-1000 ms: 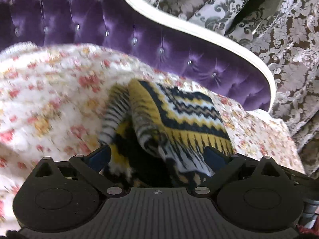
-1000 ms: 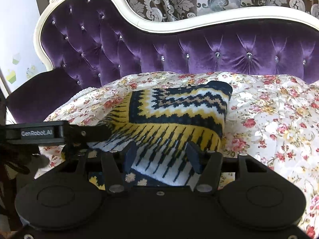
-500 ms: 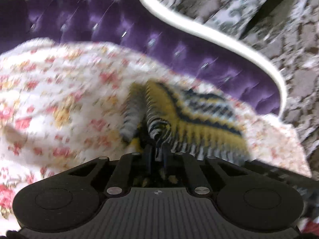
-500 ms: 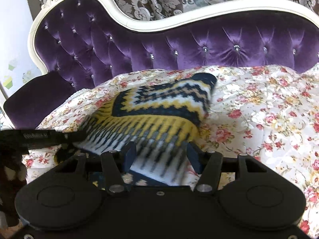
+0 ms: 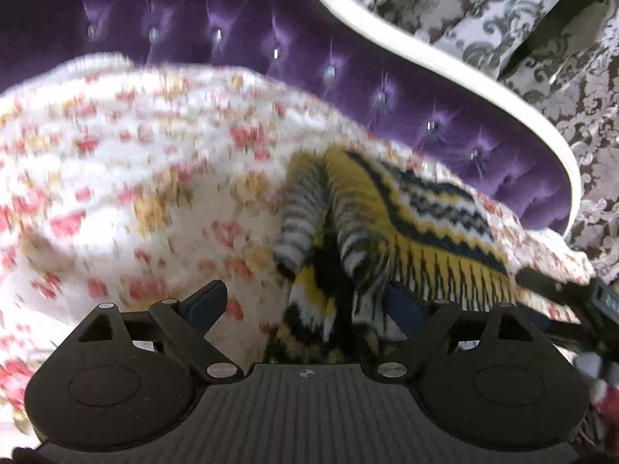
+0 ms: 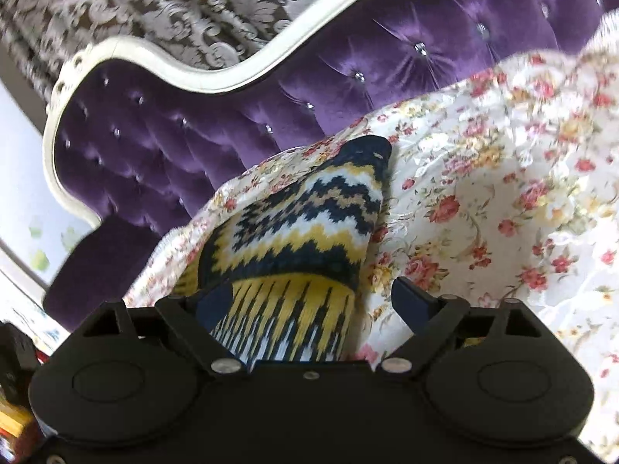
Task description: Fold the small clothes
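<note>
A small knitted garment (image 5: pixel 410 224) with yellow, navy and white zigzags lies folded on the floral cover. In the left wrist view its bunched left edge sits between the fingers of my left gripper (image 5: pixel 305 301). Those jaws are opening wide, the left pad stands clear of the cloth, and the right finger (image 5: pixel 406 309) is partly hidden behind it. In the right wrist view the garment (image 6: pixel 301 239) runs away from my right gripper (image 6: pixel 313 299). These jaws are opening too, with the near hem between them. The right finger (image 6: pixel 414 297) stands off the cloth.
A white floral cover (image 5: pixel 135 178) (image 6: pixel 483 193) drapes the seat of a purple tufted sofa (image 5: pixel 232 19) (image 6: pixel 193 127) with a white frame. Patterned curtains (image 5: pixel 541 38) hang behind. The other gripper's black body (image 5: pixel 572 294) shows at the right edge of the left wrist view.
The left gripper closed on the garment's bunched edge, then spread wide again. The right gripper's jaws widened, and it rolled and sank closer to the garment.
</note>
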The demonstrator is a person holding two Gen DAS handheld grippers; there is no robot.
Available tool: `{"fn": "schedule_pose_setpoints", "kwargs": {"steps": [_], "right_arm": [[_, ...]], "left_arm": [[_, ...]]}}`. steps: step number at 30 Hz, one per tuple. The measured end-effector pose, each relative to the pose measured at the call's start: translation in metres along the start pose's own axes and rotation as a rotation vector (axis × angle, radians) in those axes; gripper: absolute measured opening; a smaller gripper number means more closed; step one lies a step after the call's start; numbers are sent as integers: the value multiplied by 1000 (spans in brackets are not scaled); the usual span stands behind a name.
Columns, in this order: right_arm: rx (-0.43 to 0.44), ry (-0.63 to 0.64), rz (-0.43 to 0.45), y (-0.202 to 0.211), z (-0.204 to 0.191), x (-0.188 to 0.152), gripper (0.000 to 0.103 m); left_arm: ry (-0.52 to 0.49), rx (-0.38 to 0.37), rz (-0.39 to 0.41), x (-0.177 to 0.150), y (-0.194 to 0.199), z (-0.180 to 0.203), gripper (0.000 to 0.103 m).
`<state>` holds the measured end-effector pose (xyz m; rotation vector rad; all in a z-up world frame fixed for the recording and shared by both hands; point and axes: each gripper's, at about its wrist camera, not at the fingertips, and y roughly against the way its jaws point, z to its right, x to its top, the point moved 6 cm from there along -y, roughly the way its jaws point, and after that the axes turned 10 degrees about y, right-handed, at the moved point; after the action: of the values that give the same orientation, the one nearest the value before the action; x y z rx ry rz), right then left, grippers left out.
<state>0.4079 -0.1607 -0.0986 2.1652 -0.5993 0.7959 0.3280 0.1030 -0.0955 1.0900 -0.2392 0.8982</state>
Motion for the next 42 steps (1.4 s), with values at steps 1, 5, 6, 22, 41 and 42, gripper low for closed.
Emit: {"fn": "schedule_pose_setpoints", "kwargs": {"steps": [1,5,6,22,41,42], "right_arm": [[11,-17,1,-3,3,0,91],[60,-98,2,-14,15,-1,91],[74,-117,3,-16,17,-1,91],[113,-43,-83,-35,-10,-1,57],[83,-27,-267,141,-65,-115,54],[86,-28,-273,150,-67,-126,55]], "left_arm": [[10,-19,-20,-3,-2,0,89],[40,-91,-61,-14,-8,2,91],[26,-96,-65,-16,-10,4,92],[195,-351,-179,-29,-29,8,39],[167,-465,-412,-174,121,12,39],[160,-465,-427,-187,128,10,39]]}}
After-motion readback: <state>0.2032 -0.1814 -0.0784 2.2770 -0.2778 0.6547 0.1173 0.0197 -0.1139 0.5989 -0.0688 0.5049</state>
